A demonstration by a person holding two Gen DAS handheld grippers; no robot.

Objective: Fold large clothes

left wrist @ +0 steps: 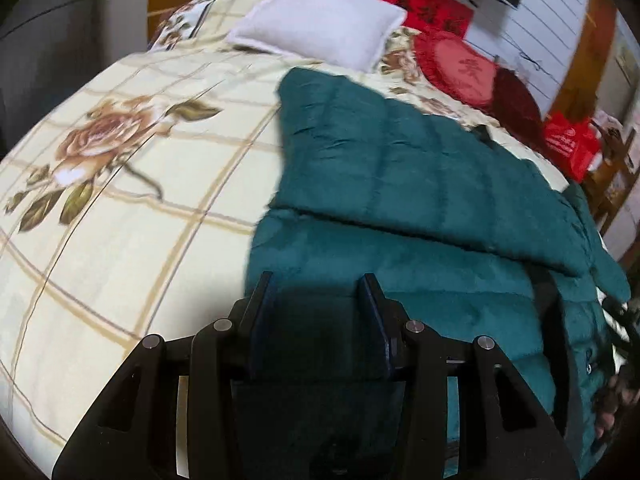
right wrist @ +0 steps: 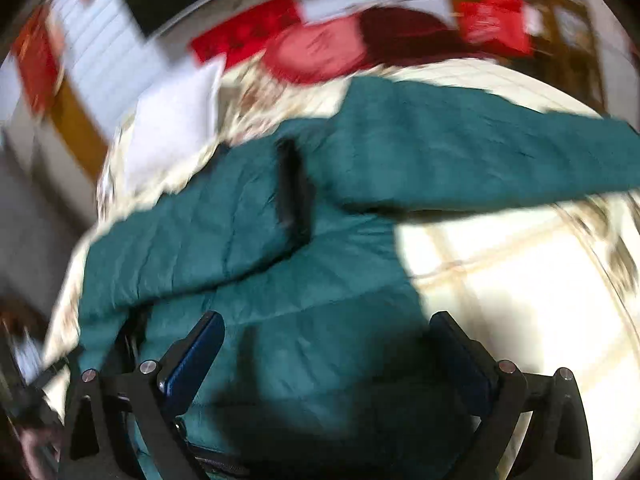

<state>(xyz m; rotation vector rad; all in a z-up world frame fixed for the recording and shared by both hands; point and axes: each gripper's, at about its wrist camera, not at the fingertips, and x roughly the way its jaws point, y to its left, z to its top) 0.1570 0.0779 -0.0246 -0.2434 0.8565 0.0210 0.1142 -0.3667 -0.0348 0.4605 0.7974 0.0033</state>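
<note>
A teal quilted puffer jacket (left wrist: 400, 184) lies on a floral bedspread (left wrist: 132, 208). One sleeve is folded across its body; in the blurred right wrist view (right wrist: 304, 264) the other sleeve (right wrist: 492, 156) stretches out to the right. My left gripper (left wrist: 318, 284) hovers over the jacket's near left edge, its jaws apart with nothing between them. My right gripper (right wrist: 328, 320) is wide open above the jacket's lower body, empty.
A white pillow (left wrist: 320, 24) and red round cushions (left wrist: 464, 68) lie at the head of the bed. A red bag (left wrist: 572, 144) stands beyond the bed's right side. Bare bedspread lies left of the jacket and right of it (right wrist: 520, 280).
</note>
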